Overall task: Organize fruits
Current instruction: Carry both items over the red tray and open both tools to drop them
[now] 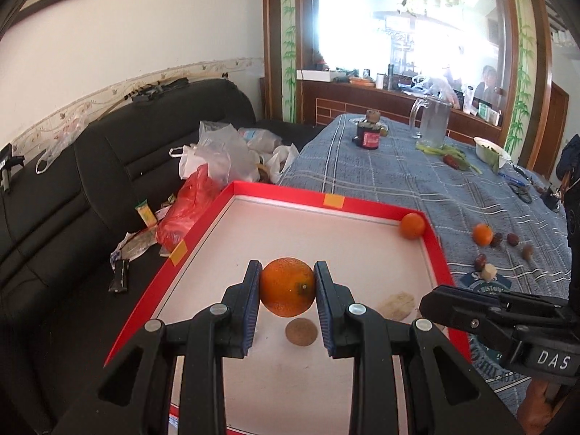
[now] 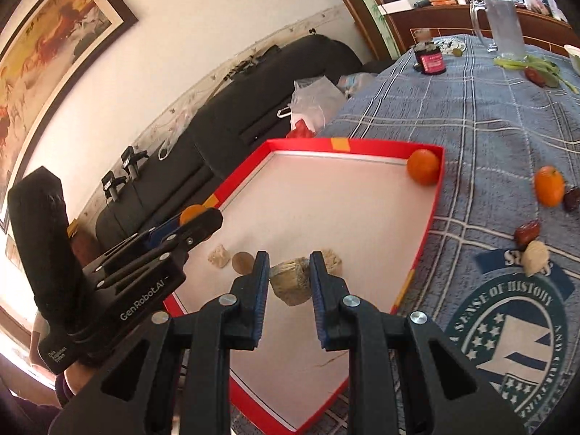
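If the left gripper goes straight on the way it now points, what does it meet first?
Probably the far wall of the red tray. The left gripper holds an orange above the tray floor, and nothing lies between; depth is uncertain.

Your matt black plastic left gripper [image 1: 287,302], with bright metal pins, pinches a dimpled, slightly glossy orange [image 1: 287,286] over the smooth red-rimmed cardboard tray [image 1: 366,207], which rests on soft blue plaid cloth [image 1: 380,170].

My left gripper [image 1: 287,288] is clamped on an orange [image 1: 287,286] above the red tray [image 1: 366,206]; a second orange [image 1: 412,225] sits in its far corner.
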Demonstrator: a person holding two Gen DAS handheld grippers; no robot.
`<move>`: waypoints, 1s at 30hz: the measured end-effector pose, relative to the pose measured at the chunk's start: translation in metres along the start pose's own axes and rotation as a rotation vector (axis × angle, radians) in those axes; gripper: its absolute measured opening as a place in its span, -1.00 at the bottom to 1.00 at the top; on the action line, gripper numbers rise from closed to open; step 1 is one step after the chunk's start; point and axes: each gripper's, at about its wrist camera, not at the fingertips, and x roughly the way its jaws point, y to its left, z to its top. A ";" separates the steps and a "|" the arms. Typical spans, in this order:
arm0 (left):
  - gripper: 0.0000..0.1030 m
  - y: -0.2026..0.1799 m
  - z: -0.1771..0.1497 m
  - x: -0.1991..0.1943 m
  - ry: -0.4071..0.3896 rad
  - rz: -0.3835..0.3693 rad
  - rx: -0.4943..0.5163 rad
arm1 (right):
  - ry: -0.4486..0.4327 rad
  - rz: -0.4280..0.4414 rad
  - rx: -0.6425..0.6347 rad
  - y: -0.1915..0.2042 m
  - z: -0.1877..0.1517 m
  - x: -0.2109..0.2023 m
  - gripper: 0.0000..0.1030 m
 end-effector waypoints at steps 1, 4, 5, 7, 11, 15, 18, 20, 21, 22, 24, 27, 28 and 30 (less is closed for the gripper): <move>-0.45 0.001 0.000 0.002 0.005 0.003 -0.001 | 0.005 0.003 -0.001 0.001 -0.001 0.001 -0.52; -0.45 0.007 -0.003 0.005 0.016 0.011 -0.007 | 0.018 -0.004 -0.014 0.002 -0.003 0.006 -0.52; -0.45 0.008 -0.004 0.007 0.022 0.013 -0.010 | 0.023 -0.005 -0.016 0.002 -0.004 0.008 -0.52; -0.45 0.010 -0.005 0.010 0.030 0.019 -0.014 | 0.035 -0.004 -0.018 0.003 -0.005 0.013 -0.52; -0.45 0.012 -0.007 0.015 0.049 0.019 -0.017 | 0.051 -0.013 -0.020 0.002 -0.006 0.020 -0.52; -0.45 0.013 -0.009 0.020 0.065 0.019 -0.019 | 0.052 -0.011 -0.023 0.002 -0.006 0.023 -0.52; -0.45 0.013 -0.011 0.023 0.078 0.021 -0.019 | 0.055 -0.013 -0.034 0.003 -0.005 0.024 -0.52; -0.45 0.014 -0.012 0.026 0.088 0.017 -0.022 | 0.059 -0.010 -0.035 0.003 -0.006 0.026 -0.52; -0.45 0.015 -0.012 0.027 0.091 0.015 -0.023 | 0.059 -0.007 -0.034 0.002 -0.006 0.026 -0.52; -0.45 0.015 -0.012 0.027 0.091 0.015 -0.021 | 0.058 -0.006 -0.036 0.002 -0.007 0.026 -0.52; -0.45 0.015 -0.012 0.027 0.092 0.015 -0.021 | 0.057 -0.005 -0.039 0.002 -0.007 0.026 -0.52; -0.43 0.015 -0.012 0.028 0.094 0.016 -0.024 | 0.056 0.002 -0.035 0.000 -0.007 0.026 -0.52; -0.43 0.014 -0.012 0.029 0.096 0.018 -0.023 | 0.055 0.003 -0.034 0.000 -0.007 0.026 -0.52; -0.43 0.014 -0.012 0.030 0.099 0.016 -0.028 | 0.053 0.009 -0.034 -0.001 -0.007 0.026 -0.52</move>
